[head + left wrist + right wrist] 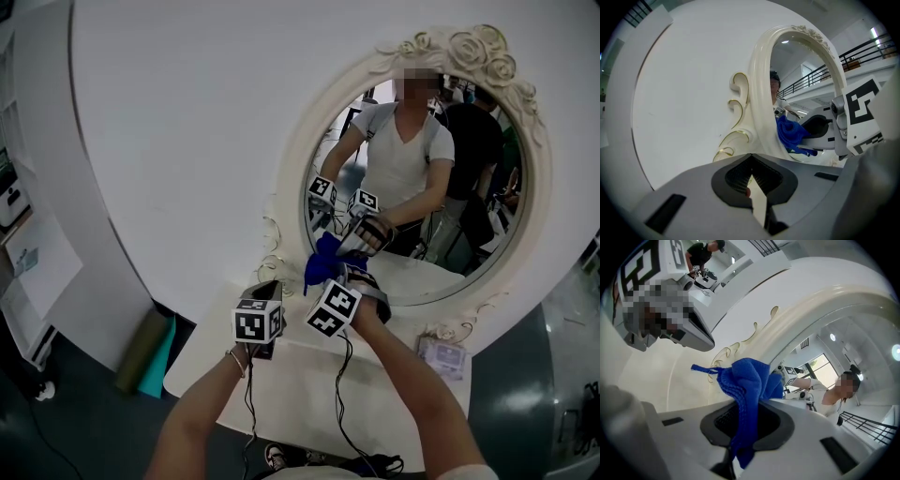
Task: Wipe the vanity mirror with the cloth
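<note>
OK, left to right: left gripper [269, 292] sits low over the white bench [300, 384], its fingers [738, 177] clenched tip to tip with nothing gripped; only a sliver of bench shows through the gap behind the tips. Ahead of those fingers are the round white back panel [187, 122] and the gold scroll trim [735, 111] at the mirror's left edge, both apart from the fingertips. Just right of the left fingers, the right gripper [339, 274] sits a bit further forward; the two grippers' marker cubes are side by side, close but not touching. Right fingers [776, 420] are clamped on the blue cloth [746, 380]: a strip runs down between the pads, the bulk bunches up beyond the fingertips, and a thin loop sticks out to the left of them. The cloth bunch is at the lower-left part of the vanity mirror [417, 187], up against the glass next to the cream carved frame [292, 178]. In the head view it merges with its own reflection, so it looks to be in contact. Glass reflects both grippers, the cloth and the person holding them, with another person behind. Further right of the right fingers, a small flat packet [441, 357] lies on the bench near the frame's lower edge, well clear of both grippers.
</note>
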Demonstrator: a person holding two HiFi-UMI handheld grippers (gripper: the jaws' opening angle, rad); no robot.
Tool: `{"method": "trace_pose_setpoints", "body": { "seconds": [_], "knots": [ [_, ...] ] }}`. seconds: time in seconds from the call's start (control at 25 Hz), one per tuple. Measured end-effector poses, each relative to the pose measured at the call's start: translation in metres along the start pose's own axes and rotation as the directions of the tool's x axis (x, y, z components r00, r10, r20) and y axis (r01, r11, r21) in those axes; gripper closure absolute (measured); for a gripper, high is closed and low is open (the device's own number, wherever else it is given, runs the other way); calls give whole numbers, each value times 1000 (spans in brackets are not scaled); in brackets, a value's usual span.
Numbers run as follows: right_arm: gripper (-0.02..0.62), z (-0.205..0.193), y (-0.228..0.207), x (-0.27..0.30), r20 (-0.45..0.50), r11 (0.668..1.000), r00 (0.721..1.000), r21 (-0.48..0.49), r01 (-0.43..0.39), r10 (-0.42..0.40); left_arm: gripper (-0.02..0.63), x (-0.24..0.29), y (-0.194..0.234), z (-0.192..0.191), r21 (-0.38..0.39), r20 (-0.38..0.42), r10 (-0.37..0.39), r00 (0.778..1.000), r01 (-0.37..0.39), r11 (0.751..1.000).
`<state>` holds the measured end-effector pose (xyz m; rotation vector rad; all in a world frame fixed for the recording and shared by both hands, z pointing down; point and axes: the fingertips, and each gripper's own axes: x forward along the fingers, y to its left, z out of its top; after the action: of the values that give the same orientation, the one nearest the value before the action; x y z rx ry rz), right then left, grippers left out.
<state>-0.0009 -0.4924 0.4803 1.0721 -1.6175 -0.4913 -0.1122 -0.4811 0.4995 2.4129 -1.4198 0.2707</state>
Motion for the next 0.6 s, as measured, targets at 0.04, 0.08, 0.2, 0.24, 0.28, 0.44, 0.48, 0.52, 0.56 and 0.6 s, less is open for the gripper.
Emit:
{"method": "trace_pose_setpoints", "body": {
  "seconds": [0.04,0.08,0.2,0.24,0.28,0.44,0.48,0.52,0.56,0.6],
  "knots": [
    [529,1,-2,-3,5,1000,1000,9,-6,6,600,0,-2,5,0,8,-3,1000,3,1000],
    [529,1,-5,-5,10,1000,1000,15,-11,11,600,0,-4,12,2,18,-6,1000,6,1000],
    [529,2,-15,-16,19,999,999,24,-29,28,600,0,-15,36,21,53,-21,998,20,1000],
    [529,3,-20,-21,24,999,999,27,-34,33,600,0,-20,44,30,65,-28,998,26,999],
    [529,3,-26,-26,29,999,999,30,-38,37,600,0,-25,53,38,77,-35,996,32,999],
    [529,3,-63,-56,49,1000,999,6,-1,1,601,-1,-48,90,69,126,-72,989,64,996],
    [529,4,-76,-67,53,1000,998,-3,17,-17,600,-1,-55,101,79,140,-84,987,74,994],
    [529,4,-90,-79,57,999,998,-10,37,-37,601,-2,-62,111,90,153,-97,984,84,992],
    [529,4,-105,-91,60,998,997,-18,59,-58,601,-3,-69,122,103,165,-109,980,93,990],
    [529,5,-121,-104,62,996,995,-24,83,-81,601,-4,-77,133,117,178,-121,977,102,988]
  ]
}}
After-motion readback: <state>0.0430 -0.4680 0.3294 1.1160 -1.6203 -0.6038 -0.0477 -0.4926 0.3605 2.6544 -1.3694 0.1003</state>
